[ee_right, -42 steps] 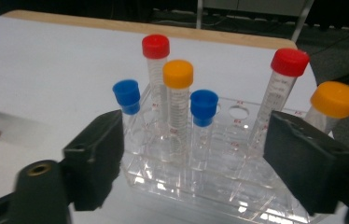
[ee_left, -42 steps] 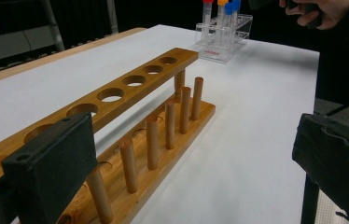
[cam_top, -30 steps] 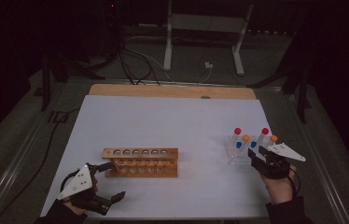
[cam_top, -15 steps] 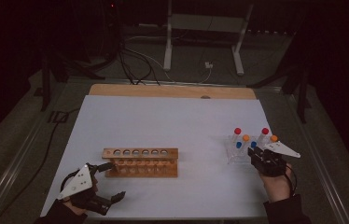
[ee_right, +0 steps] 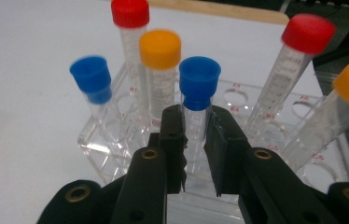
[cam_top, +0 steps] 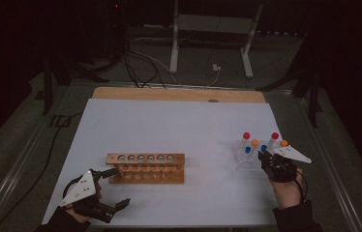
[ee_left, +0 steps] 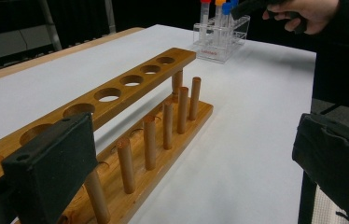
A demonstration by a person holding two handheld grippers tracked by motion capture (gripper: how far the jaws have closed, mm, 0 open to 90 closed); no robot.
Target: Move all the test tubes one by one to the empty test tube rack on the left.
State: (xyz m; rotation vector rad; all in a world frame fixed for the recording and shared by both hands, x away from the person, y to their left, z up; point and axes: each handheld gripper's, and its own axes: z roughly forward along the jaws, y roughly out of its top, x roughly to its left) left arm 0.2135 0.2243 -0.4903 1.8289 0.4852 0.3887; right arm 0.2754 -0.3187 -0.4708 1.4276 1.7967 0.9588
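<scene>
At the clear rack [ee_right: 99, 140] on the table's right, a blue-capped tube [ee_right: 196, 105] is clamped by the right gripper [ee_right: 194, 140], just closed. Neighbouring tubes could be knocked if it is lifted crooked. The left gripper [ee_left: 186, 158] is held wide beside the wooden rack [ee_left: 130, 100].

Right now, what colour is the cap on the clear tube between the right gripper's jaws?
Blue cap, clearest in the right gripper view.

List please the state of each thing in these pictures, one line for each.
Right tongs: shut on the blue-capped tube.
Blue-capped tube: capped, upright in the clear rack.
Clear rack: holds six capped tubes.
Wooden rack: all holes empty.
Left tongs: open, holding nothing.
</scene>
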